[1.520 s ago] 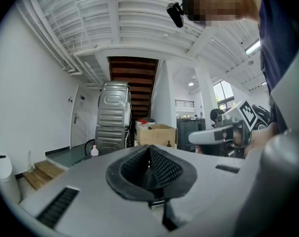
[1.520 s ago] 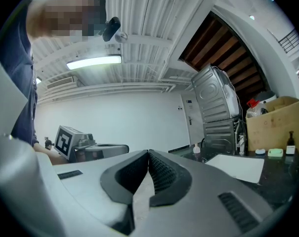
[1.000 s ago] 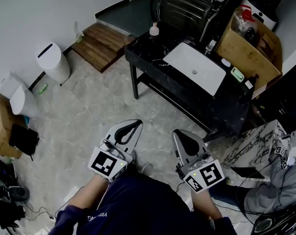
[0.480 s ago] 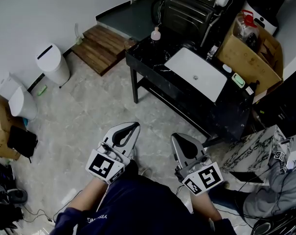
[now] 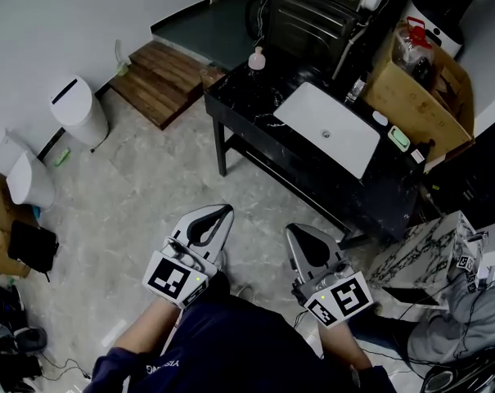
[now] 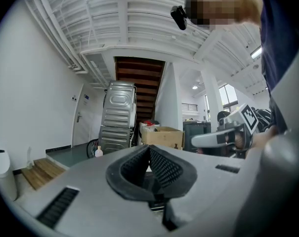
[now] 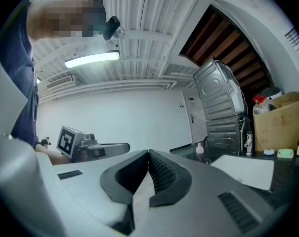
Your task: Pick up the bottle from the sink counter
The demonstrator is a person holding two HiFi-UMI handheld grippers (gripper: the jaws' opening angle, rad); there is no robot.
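Bottle: the small pale pink, round-bodied bottle (image 5: 257, 58) stands upright near the far left corner of the black marble-veined sink counter (image 5: 255, 105). It is left of the white rectangular basin (image 5: 329, 117) and well apart from both grippers.
Left gripper: the grey hand-held left gripper (image 5: 226, 210) has its ribbed black pads pressed together with nothing between them.
Right gripper: the grey right gripper (image 5: 294, 230) is likewise closed and empty, held level and pointing towards the counter.
Risk, closed jaws: a gripper that arrives at the bottle without opening would probably nudge it rather than straddle it.
Risk, toppling: the bottle looks light and narrow-necked, so an off-centre touch from one pad could tip it over.
Risk, edge: it stands close to the corner, so a push could send it off the counter onto the floor.
Risk, approach: coming in too low could bump a gripper against the counter's front edge.
Risk, wrong hand: the bottle sits on the left side, so reaching with the right gripper would mean crossing over the basin.
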